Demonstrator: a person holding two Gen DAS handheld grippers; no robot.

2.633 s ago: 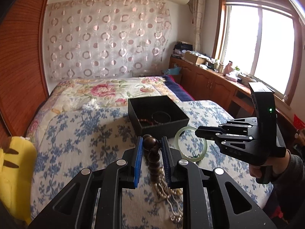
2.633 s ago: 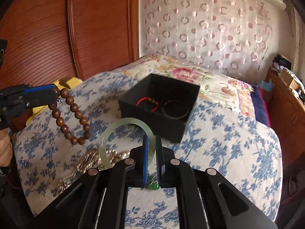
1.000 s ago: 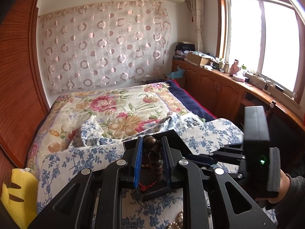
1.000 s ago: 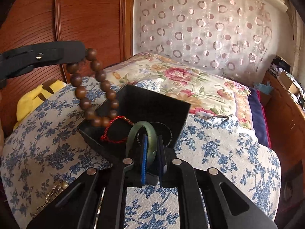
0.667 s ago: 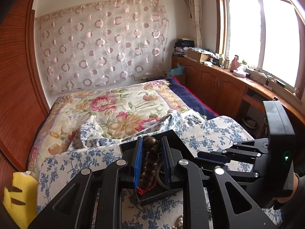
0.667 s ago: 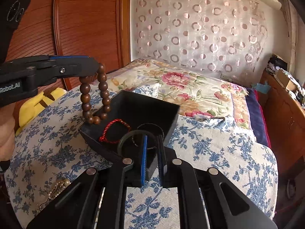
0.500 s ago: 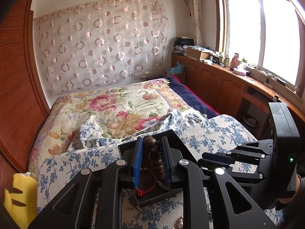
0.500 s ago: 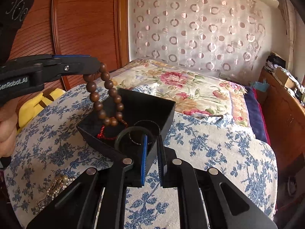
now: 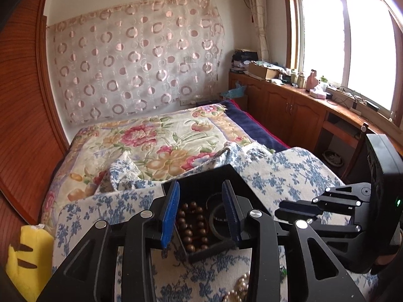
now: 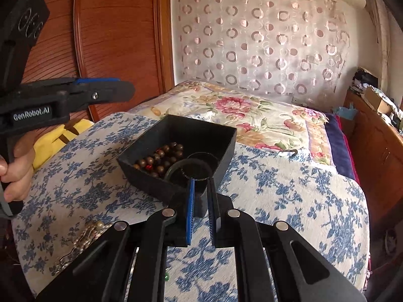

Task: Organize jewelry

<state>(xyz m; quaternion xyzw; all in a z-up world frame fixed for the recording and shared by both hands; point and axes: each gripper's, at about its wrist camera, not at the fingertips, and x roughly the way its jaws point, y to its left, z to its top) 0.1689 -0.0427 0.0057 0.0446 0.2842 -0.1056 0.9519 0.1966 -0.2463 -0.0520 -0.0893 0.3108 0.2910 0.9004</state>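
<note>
A black open box [image 10: 201,130] sits on the blue-flowered bedspread. The brown wooden bead bracelet [image 10: 161,162] lies inside it, also seen in the left wrist view [image 9: 192,222], beside a red cord and a dark bangle [image 10: 201,162]. My left gripper [image 9: 201,209] is open and empty above the box [image 9: 214,176]. My right gripper [image 10: 201,196] has its jaws slightly apart at the box's near wall; the green bangle [image 10: 176,167] rests in the box just beyond its tips.
A pearl and gold chain necklace [image 10: 83,239] lies on the bedspread near the left front, also in the left wrist view [image 9: 239,289]. A yellow plush toy [image 9: 27,259] sits at the left bed edge. Wooden cabinets [image 9: 289,110] line the right wall.
My left gripper opened and the bead bracelet dropped into the box. My right gripper lowered the green bangle into the box and its jaws parted.
</note>
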